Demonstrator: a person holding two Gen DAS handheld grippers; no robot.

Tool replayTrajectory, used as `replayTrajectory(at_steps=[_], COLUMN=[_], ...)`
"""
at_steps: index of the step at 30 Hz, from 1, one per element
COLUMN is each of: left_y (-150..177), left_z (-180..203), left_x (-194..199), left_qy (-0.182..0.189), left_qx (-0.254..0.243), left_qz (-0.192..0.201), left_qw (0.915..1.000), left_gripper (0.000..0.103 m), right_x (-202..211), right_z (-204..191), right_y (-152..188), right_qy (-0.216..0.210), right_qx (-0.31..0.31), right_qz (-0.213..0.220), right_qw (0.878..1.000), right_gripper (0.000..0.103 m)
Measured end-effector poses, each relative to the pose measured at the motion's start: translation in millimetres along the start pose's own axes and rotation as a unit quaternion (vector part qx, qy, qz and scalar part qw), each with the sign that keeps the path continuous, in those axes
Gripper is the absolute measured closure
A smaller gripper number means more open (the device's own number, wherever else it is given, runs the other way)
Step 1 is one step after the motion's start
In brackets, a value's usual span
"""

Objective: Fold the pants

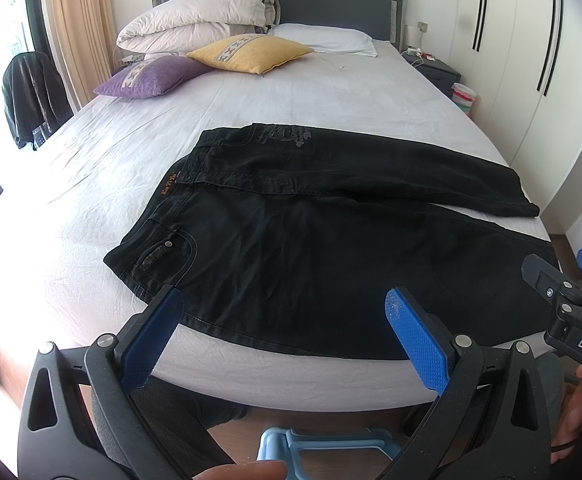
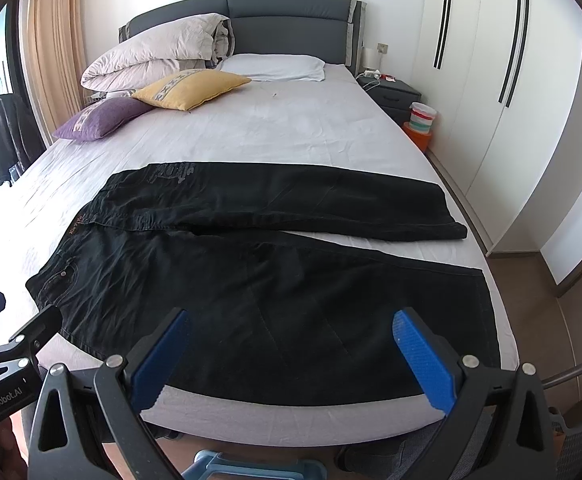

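Black jeans (image 1: 291, 248) (image 2: 251, 292) lie spread flat across the foot of the bed, waistband to the left, both legs running right. The far leg (image 2: 311, 204) lies apart from the near leg, with a strip of sheet between them. My left gripper (image 1: 287, 312) hovers open over the near edge of the jeans by the hip pocket, holding nothing. My right gripper (image 2: 291, 336) is open too, above the near leg, nothing between its blue pads (image 2: 423, 364). The right gripper's body (image 1: 571, 312) shows at the right edge of the left wrist view.
The bed (image 2: 291, 128) has a grey sheet. A folded duvet (image 2: 159, 52), white pillow (image 2: 275, 67), yellow cushion (image 2: 191, 88) and purple cushion (image 2: 103, 118) sit at the head. A nightstand (image 2: 395, 94) and wardrobe (image 2: 511, 100) stand right; a dark jacket (image 1: 35, 96) hangs left.
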State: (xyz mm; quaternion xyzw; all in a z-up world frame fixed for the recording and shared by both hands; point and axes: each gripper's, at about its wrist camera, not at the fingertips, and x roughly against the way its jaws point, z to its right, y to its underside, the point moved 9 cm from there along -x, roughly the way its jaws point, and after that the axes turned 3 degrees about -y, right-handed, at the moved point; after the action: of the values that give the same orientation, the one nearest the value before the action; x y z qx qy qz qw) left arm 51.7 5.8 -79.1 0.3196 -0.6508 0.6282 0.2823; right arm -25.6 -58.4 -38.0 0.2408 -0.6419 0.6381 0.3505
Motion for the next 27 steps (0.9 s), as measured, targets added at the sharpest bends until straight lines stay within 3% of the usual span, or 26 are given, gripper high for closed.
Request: replayTrajectory(at_steps=[9,13,16,19,23,27], left_y=[0.9,-3.1,-12.8,-30.7,-57.6,-94.4], left_z=[-2.4,-7.0,-11.8,-27.6,-43.0,-64.2], left_x=[-2.9,-10.3,-24.2,-43.8,-88.7,-131.2], left_qy=[-0.005,-0.019,-0.011,0.010,0.057,0.018], left_qx=[-0.008,-0.051,-0.086,-0.110,-0.148,-0.185], left_qz=[0.003,0.023,0.029,0.030,-0.006,0.012], left_qw=[1.0000,0.9983,0.9959,0.9934,0.9873,0.9825], left_gripper=[0.000,0.000,0.000,0.000,0.000,0.000], right_x=[-1.0,-4.5,-9.9,-18.2,-42.2,-89.6], right_z=[-2.1,-8.8,-18.4,-22.9,-27.8,-28.2], right_y=[2.2,-4.7,-22.5,-45.1,-79.8,-111.4], right_qy=[-0.005,-0.045,-0.124,-0.168,-0.192,-0.196], right_qx=[0.002,0.017,0.045,0.082,0.155,0.207], right_qz=[-0.001,0.006,0.017,0.030,0.044,0.036], right_qw=[1.000,0.999,0.991,0.982,0.968,0.958], right_gripper=[0.000,0.000,0.000,0.000,0.000,0.000])
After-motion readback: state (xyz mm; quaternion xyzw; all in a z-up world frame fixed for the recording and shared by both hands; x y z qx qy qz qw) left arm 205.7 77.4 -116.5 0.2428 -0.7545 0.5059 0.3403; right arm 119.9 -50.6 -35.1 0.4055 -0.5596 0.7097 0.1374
